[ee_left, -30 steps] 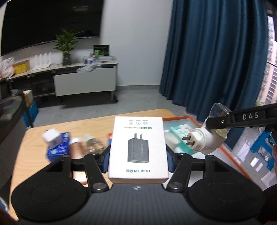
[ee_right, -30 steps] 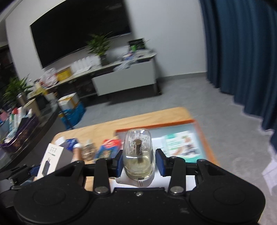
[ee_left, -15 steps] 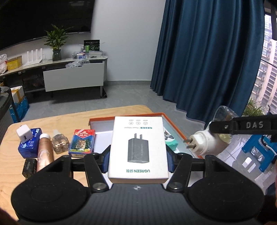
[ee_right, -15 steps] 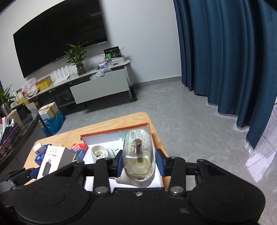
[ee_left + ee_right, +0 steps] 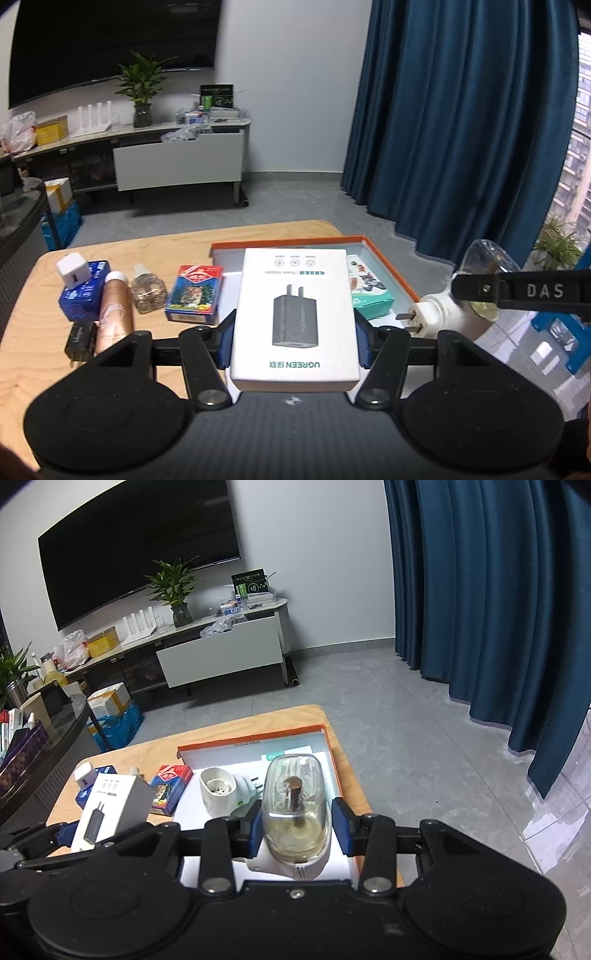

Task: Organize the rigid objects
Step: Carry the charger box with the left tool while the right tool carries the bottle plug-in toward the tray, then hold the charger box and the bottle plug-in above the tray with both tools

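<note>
A wooden table [image 5: 122, 254] is seen with its far edge rounded; bare grey floor [image 5: 424, 738] lies beyond that edge and to the right of the table, up to the blue curtain [image 5: 461, 129]. An orange-rimmed tray [image 5: 255, 743] sits at the table's right end, its right wall close to the table's right edge. To the left of the tray some bare wood is left along the table's far edge.

The left gripper [image 5: 295, 343] is held above the table, just left of the tray's near part. A white charger box [image 5: 295, 317] is pinched flat between its blue pads [image 5: 223, 343], the jaws spread only to the box's width.

The right gripper [image 5: 295, 830] is held over the tray's near right corner. A plug-in liquid vaporizer [image 5: 295, 812] with a clear bottle and white base is clamped between its pads, the jaws narrowed to the bottle's width. In the left wrist view its two plug prongs are seen pointing toward the tray.

Inside the tray a white plug-in heater [image 5: 221, 792] lies on its side near the left wall, and a teal-and-white packet [image 5: 369, 291] lies by the right wall.

Left of the tray, on the table, are lined up a red-and-blue card box [image 5: 194, 293], a small glass bottle [image 5: 147, 293], a rose-gold tube [image 5: 112, 314], a blue box [image 5: 83, 295] with a white cube charger [image 5: 72, 273] on top, and a black adapter [image 5: 79, 341] nearest the table's near edge.
</note>
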Motion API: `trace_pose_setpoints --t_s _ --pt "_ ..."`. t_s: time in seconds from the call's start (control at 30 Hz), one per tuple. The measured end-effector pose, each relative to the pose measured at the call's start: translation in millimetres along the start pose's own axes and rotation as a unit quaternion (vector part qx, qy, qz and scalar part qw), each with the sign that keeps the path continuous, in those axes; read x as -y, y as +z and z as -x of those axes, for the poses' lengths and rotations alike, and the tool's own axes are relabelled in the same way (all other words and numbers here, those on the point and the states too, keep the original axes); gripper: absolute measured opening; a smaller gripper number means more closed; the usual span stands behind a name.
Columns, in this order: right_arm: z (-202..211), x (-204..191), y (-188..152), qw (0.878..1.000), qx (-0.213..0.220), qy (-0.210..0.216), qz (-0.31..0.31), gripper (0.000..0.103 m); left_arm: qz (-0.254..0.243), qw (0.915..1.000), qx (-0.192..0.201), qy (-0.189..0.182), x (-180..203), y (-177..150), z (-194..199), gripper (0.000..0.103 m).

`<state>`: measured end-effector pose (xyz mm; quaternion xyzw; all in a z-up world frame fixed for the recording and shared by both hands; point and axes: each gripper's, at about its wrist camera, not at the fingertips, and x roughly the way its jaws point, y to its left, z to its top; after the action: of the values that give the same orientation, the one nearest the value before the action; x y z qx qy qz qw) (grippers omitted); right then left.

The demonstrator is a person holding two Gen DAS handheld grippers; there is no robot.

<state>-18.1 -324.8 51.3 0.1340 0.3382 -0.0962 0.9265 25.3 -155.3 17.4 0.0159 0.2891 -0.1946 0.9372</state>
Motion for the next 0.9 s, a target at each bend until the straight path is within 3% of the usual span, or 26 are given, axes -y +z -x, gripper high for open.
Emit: trace_pose_setpoints --t_s 0.9 --pt "-8.2 -4.3 -3.4 1.000 -0.014 -0.003 0.015 0.048 0.005 0.9999 -0.005 0.013 5.1 -3.3 4.3 0.060"
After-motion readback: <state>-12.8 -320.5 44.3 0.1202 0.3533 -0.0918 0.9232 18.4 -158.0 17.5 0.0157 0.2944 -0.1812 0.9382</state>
